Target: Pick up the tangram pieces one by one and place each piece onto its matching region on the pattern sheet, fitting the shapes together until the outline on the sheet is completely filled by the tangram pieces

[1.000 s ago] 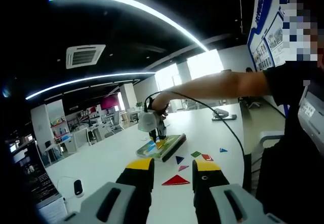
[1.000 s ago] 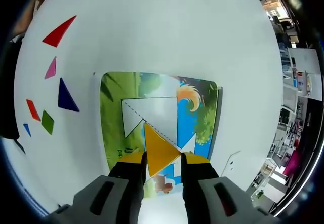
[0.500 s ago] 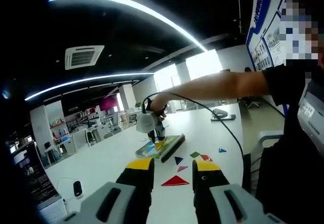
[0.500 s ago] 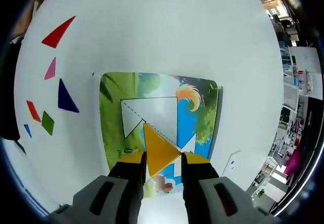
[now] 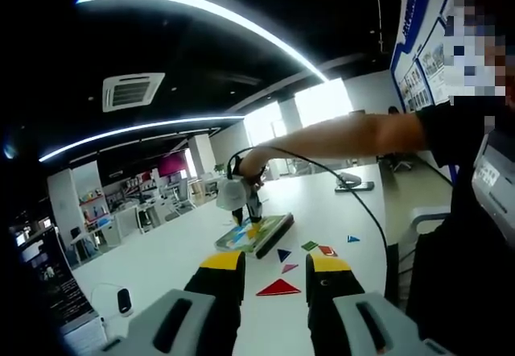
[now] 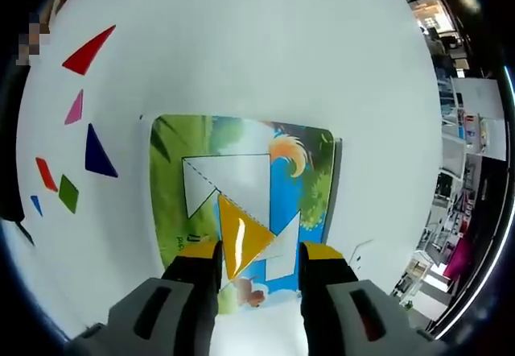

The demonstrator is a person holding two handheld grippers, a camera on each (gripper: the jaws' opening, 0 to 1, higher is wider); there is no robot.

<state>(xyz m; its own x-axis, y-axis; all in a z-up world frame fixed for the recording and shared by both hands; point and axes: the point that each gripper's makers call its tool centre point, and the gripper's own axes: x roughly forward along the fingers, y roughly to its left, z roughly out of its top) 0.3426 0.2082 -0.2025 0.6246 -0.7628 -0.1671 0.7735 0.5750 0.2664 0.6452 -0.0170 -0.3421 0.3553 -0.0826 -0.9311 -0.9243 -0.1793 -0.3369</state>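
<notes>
While your right gripper [image 6: 257, 251] hangs over the pattern sheet [image 6: 173, 179], catalogue its view from left to right. On the white table [image 6: 241, 50], well left of the sheet: small blue triangle [image 6: 35, 204], red parallelogram [image 6: 45, 174], green square [image 6: 68, 193], pink triangle [image 6: 74, 108], large red triangle [image 6: 87, 50], dark blue triangle [image 6: 97, 153]. On the sheet: yellow triangle [image 6: 239, 236], lying flat in the white outline between your jaws, which stand apart and clear of it. In the left gripper view, your left gripper [image 5: 272, 267] is spread wide with nothing between its jaws, held above the table, the red triangle just ahead.
</notes>
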